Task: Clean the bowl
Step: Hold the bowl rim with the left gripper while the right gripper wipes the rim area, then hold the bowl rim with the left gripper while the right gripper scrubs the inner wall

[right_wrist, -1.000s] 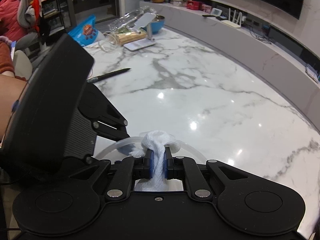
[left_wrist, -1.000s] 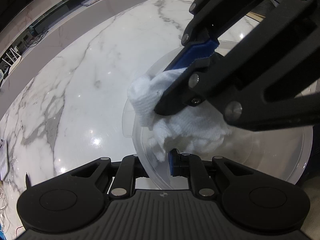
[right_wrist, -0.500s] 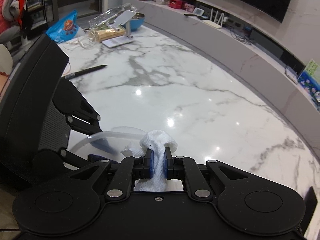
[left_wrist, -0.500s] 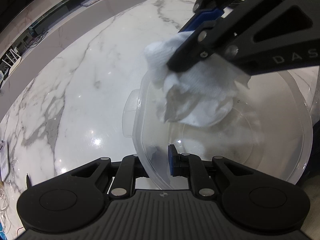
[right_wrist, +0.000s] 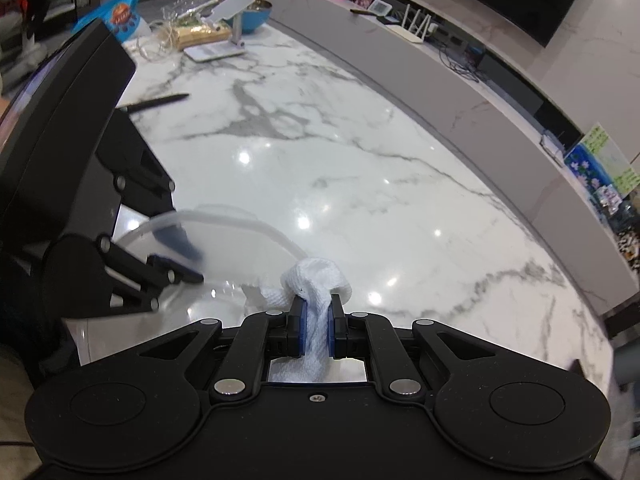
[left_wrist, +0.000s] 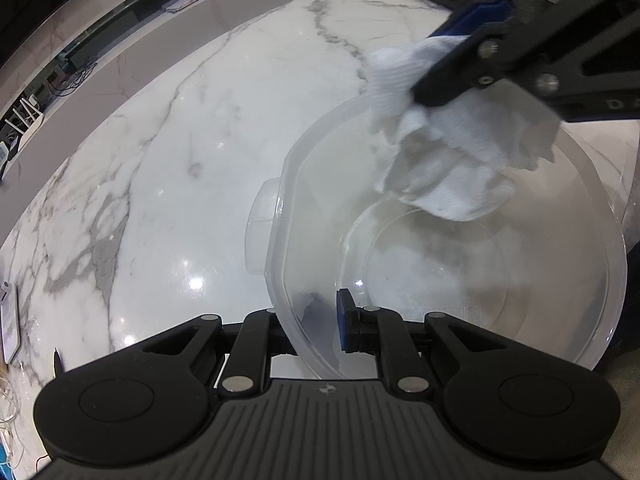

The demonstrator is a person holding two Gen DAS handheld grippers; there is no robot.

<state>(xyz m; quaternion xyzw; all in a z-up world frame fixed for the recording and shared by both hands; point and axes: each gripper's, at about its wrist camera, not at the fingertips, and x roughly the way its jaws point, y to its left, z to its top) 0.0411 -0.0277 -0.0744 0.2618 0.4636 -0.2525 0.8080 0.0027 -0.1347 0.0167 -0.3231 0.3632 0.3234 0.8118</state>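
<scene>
A clear plastic bowl (left_wrist: 460, 264) is held tilted above the marble table; my left gripper (left_wrist: 320, 324) is shut on its near rim. My right gripper (right_wrist: 316, 332) is shut on a crumpled white cloth (right_wrist: 316, 284). In the left wrist view the right gripper (left_wrist: 456, 68) comes in from the upper right and holds the cloth (left_wrist: 452, 160) at the bowl's far rim, its lower folds hanging inside. In the right wrist view the bowl's rim (right_wrist: 224, 216) arcs to the left of the cloth, with the left gripper (right_wrist: 176, 256) clamped on it.
The marble table (right_wrist: 360, 184) spreads ahead. At its far end lie a black pen (right_wrist: 154, 102), a phone stand (right_wrist: 224, 40), a blue bowl (right_wrist: 256, 16) and a snack bag (right_wrist: 116, 16). A grey ledge (right_wrist: 460, 92) with small devices runs behind the table.
The right gripper has lifted the cloth from deep in the bowl up and back to the far rim. The left gripper keeps hold of the bowl.
</scene>
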